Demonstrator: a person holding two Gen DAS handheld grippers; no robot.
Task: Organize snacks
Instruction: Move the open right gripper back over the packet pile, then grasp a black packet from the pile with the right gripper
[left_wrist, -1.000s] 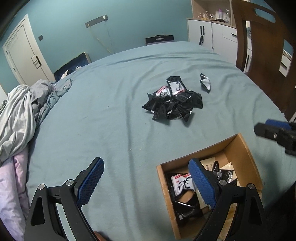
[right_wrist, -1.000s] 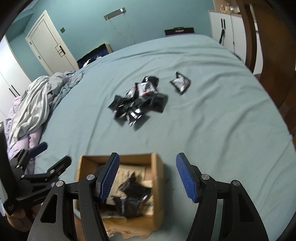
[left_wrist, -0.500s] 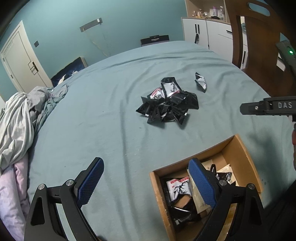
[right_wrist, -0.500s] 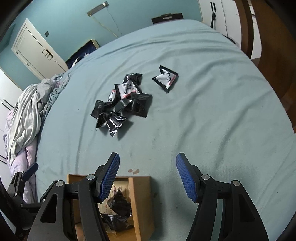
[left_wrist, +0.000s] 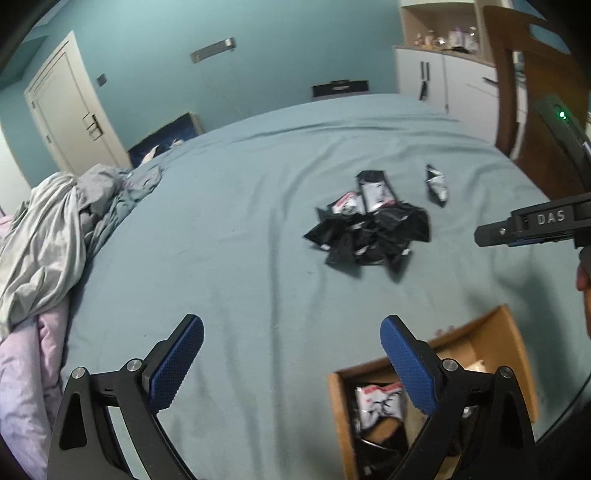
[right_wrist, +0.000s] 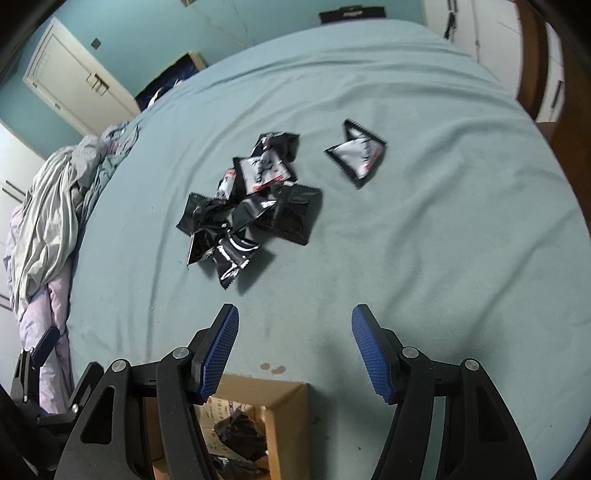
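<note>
A pile of black snack packets lies in the middle of the blue-green bed; it also shows in the right wrist view. One silver-faced packet lies apart to its right, seen too in the left wrist view. A cardboard box holding several packets sits at the near edge, under my grippers; its corner shows in the right wrist view. My left gripper is open and empty. My right gripper is open and empty, above the bed just short of the pile, and shows side-on in the left wrist view.
Crumpled grey and pink bedding lies along the bed's left side. A wooden chair and white cabinets stand at the right. A door is at the back left.
My right gripper has moved forward from above the box toward the pile. The left gripper has shifted left and back, so the box sits lower in its view.
</note>
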